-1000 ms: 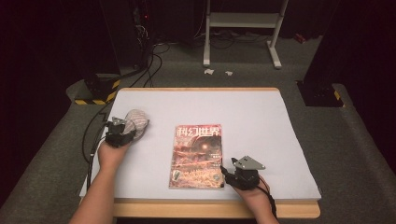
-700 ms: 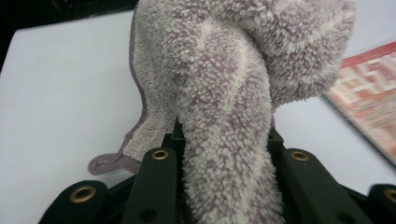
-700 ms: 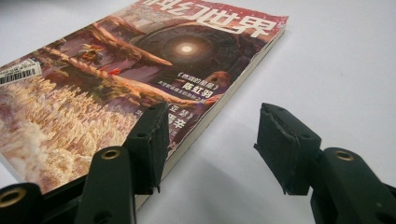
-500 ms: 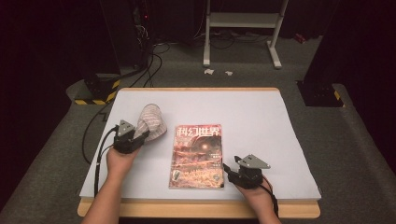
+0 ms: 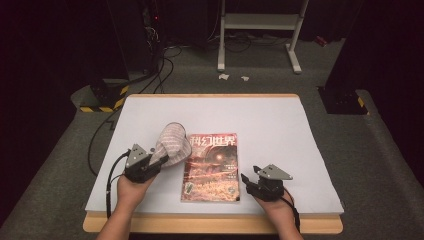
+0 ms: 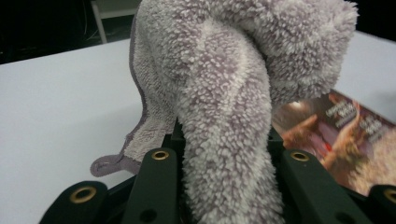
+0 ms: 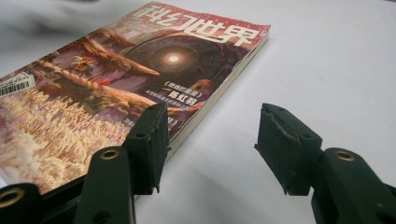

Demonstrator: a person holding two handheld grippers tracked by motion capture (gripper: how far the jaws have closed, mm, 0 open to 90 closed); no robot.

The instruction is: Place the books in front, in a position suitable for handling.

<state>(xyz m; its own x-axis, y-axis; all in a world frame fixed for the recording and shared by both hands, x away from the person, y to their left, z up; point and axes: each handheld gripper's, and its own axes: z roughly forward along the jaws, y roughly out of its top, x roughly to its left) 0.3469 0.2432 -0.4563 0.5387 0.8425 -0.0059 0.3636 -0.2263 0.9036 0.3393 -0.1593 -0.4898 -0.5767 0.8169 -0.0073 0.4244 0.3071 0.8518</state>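
Magazine (image 5: 211, 167) cover reads 科幻世界, with barcode sticker (image 7: 16, 84) at corner.

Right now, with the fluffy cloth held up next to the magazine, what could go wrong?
1. The left gripper clamps only one fold of the fluffy cloth; the loose rest hangs free and might drag across the table or slip out.
2. The cloth's edge already overlaps the magazine, so wiping could push it askew.
3. The right gripper is open beside the magazine's edge, not pinning it.

Dark room, grey carpet floor (image 5: 380, 150), white-topped wooden table (image 5: 260, 115), white metal stand (image 5: 260, 22), black cables (image 5: 160, 65) behind
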